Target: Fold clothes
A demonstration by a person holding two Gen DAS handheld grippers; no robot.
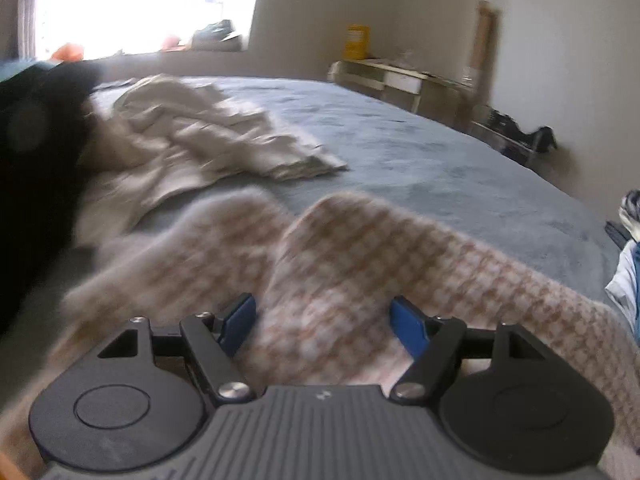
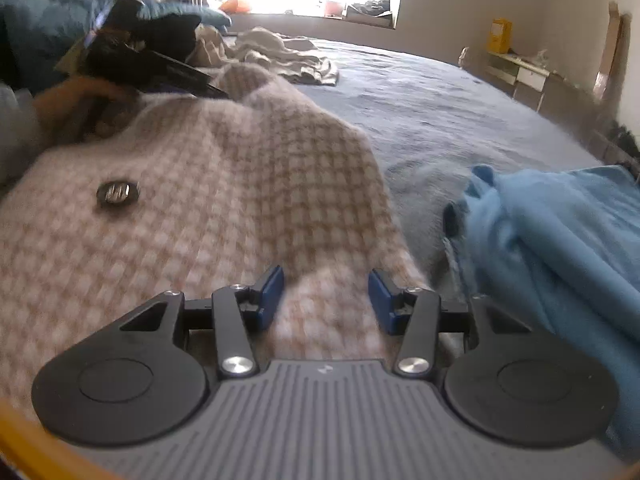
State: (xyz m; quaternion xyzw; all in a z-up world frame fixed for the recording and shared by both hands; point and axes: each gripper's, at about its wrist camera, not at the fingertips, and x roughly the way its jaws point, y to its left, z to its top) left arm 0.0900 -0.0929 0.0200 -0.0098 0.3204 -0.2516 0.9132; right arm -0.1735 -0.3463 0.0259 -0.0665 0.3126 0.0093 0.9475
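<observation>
Left gripper [image 1: 323, 325] first: on its own camera I see the blue pads spread wide, nothing between them, hovering low over a pink-and-tan checked sweater [image 1: 360, 264] that lies bunched on the grey bedspread [image 1: 420, 148]. Beyond it a cream garment [image 1: 192, 136] sits crumpled near the far side of the bed, well apart from the sweater. The picture is blurred, so I cannot tell whether the pads touch the knit.

On the right camera, I see the right gripper [image 2: 326, 298] also spread wide and empty, over the near edge of the same sweater. A dark round button [image 2: 118, 194] shows on the knit to the left. A blue garment [image 2: 560, 232] lies just beside the sweater on the right. The other gripper is up at the sweater's far left corner.
</observation>
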